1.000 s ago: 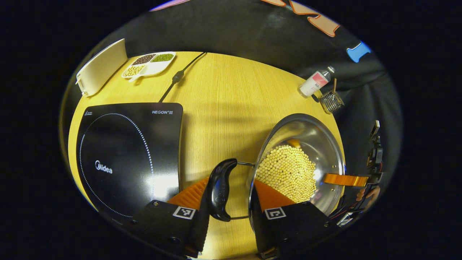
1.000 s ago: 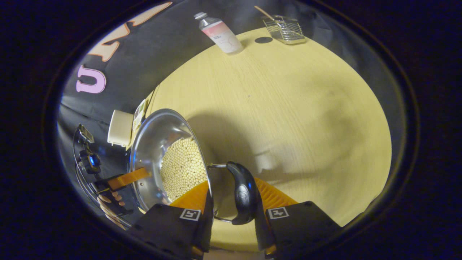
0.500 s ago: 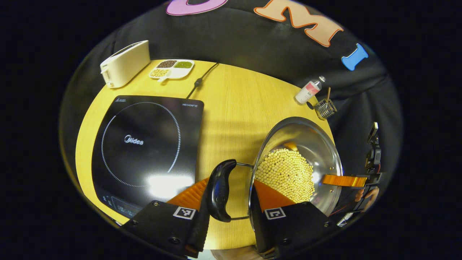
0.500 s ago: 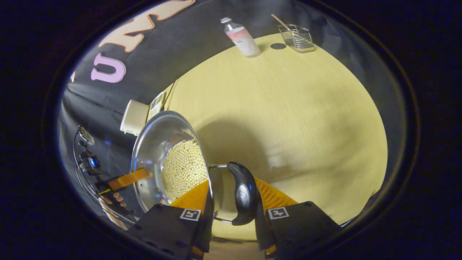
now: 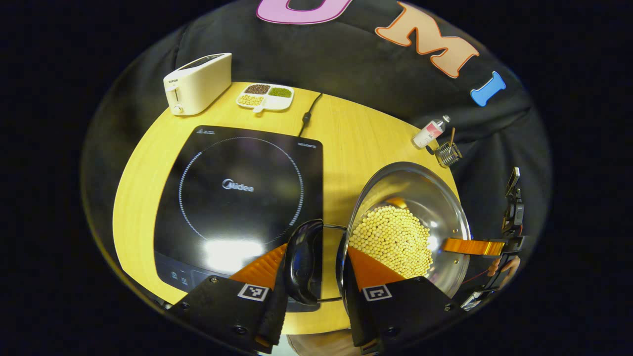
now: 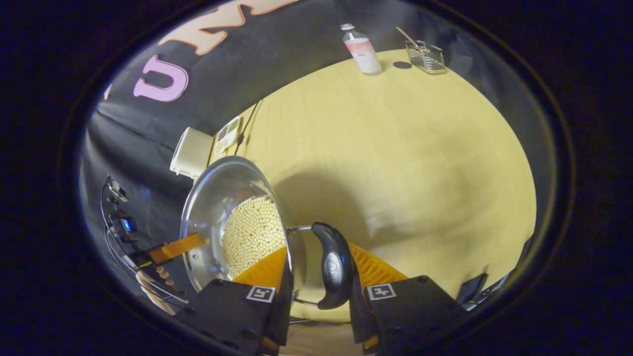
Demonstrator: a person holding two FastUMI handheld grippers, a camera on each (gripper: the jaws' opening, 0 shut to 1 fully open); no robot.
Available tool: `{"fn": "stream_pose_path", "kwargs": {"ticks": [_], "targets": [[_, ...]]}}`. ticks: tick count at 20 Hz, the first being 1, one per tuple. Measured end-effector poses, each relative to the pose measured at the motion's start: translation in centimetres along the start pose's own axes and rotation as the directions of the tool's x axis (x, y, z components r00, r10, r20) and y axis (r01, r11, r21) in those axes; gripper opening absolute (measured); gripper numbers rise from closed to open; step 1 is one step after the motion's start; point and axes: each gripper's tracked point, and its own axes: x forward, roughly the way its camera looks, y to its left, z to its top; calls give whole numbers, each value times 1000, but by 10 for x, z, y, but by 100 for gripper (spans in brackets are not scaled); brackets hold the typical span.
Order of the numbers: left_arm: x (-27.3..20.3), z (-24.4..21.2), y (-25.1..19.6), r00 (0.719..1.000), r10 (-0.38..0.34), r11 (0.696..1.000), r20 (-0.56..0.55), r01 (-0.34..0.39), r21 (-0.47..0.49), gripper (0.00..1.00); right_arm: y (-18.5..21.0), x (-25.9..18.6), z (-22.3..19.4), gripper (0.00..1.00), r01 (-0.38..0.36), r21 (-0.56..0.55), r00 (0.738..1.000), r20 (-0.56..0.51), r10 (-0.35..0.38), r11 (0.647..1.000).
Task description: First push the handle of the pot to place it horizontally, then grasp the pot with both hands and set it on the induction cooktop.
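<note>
A steel pot [image 5: 420, 193] holding several pale beans [image 5: 390, 240] hangs above the wooden table [image 5: 366, 138], carried by both grippers. My left gripper [image 5: 316, 247] is shut on the pot, one finger outside the black side handle [image 5: 302, 262] and the other inside the rim. That handle hovers over the near right corner of the black induction cooktop [image 5: 237, 188]. In the right gripper view my right gripper [image 6: 317, 249] is shut the same way on the opposite black handle [image 6: 334, 264] and the pot [image 6: 217, 193] wall. Each gripper shows across the pot in the other's view.
A cream toaster [image 5: 198, 83] and a divided dish of beans [image 5: 265, 96] stand behind the cooktop, with its power cord [image 5: 306, 116] beside them. A bottle [image 5: 429, 133] and a small wire basket [image 5: 448, 153] sit at the far right edge. A hand [image 6: 153, 277] holds the left gripper.
The pot, held by both grippers, has risen and travelled toward the cooktop. The cooktop has slid toward the middle of the left gripper view and now lies under the left handle.
</note>
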Motion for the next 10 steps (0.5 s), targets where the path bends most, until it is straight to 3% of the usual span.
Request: {"fn": "stream_pose_path", "kwargs": {"ticks": [2, 3, 4, 5, 7, 8, 10], "targets": [[-6, 4, 23, 1000, -7, 1000, -5, 7, 11, 55, 23, 6, -9, 46, 5, 13, 1000, 3, -5, 1000], [-9, 8, 35, 1000, -8, 1000, -7, 9, 16, 54, 34, 10, -13, 52, 6, 18, 1000, 7, -6, 1000], [-10, 10, 46, 1000, -9, 1000, -10, 9, 21, 54, 44, 15, -16, 52, 8, 23, 1000, 9, -8, 1000], [-12, 13, 57, 1000, -9, 1000, -12, 10, 27, 54, 52, 20, -21, 46, 10, 27, 1000, 10, -10, 1000], [-13, 20, 77, 1000, -10, 999, -9, 10, 38, 54, 74, 28, -24, 46, 14, 33, 1000, 17, -15, 999], [-13, 25, 87, 1000, -11, 999, -6, 11, 43, 54, 84, 32, -23, 52, 17, 36, 1000, 24, -18, 999], [-15, 34, 104, 1000, -10, 998, 0, 10, 55, 54, 101, 40, -23, 52, 22, 43, 999, 36, -24, 999]]}}
